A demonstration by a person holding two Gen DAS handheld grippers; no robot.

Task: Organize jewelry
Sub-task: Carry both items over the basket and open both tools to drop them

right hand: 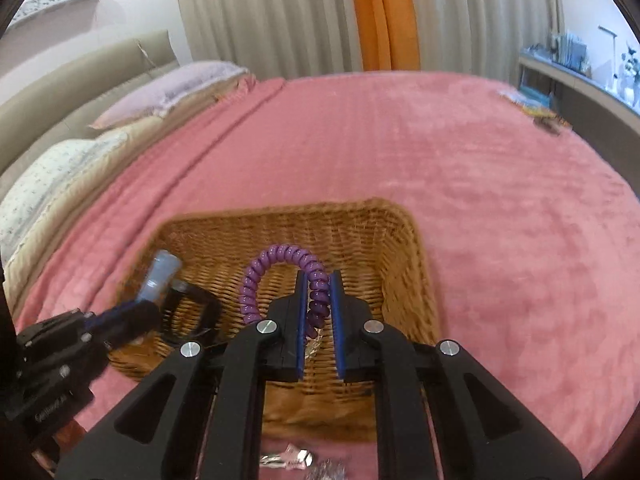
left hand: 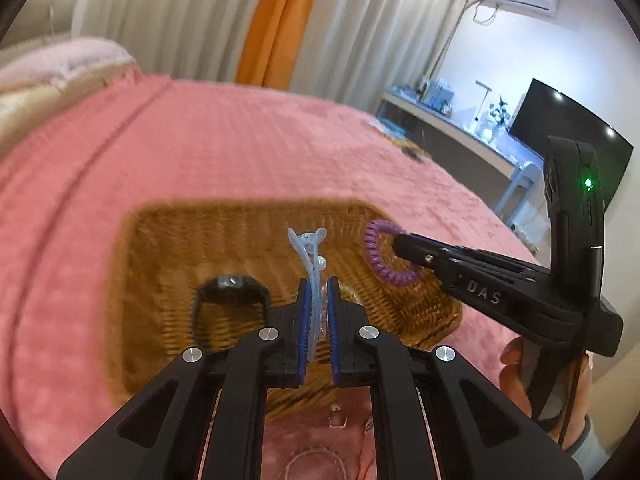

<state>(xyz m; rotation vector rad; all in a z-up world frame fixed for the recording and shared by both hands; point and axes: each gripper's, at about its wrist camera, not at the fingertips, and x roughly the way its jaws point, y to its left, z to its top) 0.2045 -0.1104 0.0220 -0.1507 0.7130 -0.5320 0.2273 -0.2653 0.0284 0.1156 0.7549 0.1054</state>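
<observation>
A brown wicker basket [left hand: 160,240] [right hand: 400,248] sits on the pink bedspread. My left gripper [left hand: 317,292] is shut on a pale blue hair clip [left hand: 307,252], held above the basket's middle. My right gripper [right hand: 319,284] is shut on a purple spiral hair tie [right hand: 276,258] over the basket. In the left wrist view the right gripper [left hand: 400,244] reaches in from the right with the purple tie [left hand: 380,256]. A black watch [left hand: 230,292] [right hand: 192,312] lies inside the basket. The left gripper [right hand: 152,308] with the blue clip [right hand: 160,272] shows at the left of the right wrist view.
Small loose jewelry pieces [right hand: 288,460] [left hand: 336,420] lie on the pink bedspread [right hand: 500,220] in front of the basket. Pillows [right hand: 60,176] are at the far left. A desk [left hand: 452,128] and a dark screen [left hand: 560,128] stand beyond the bed on the right.
</observation>
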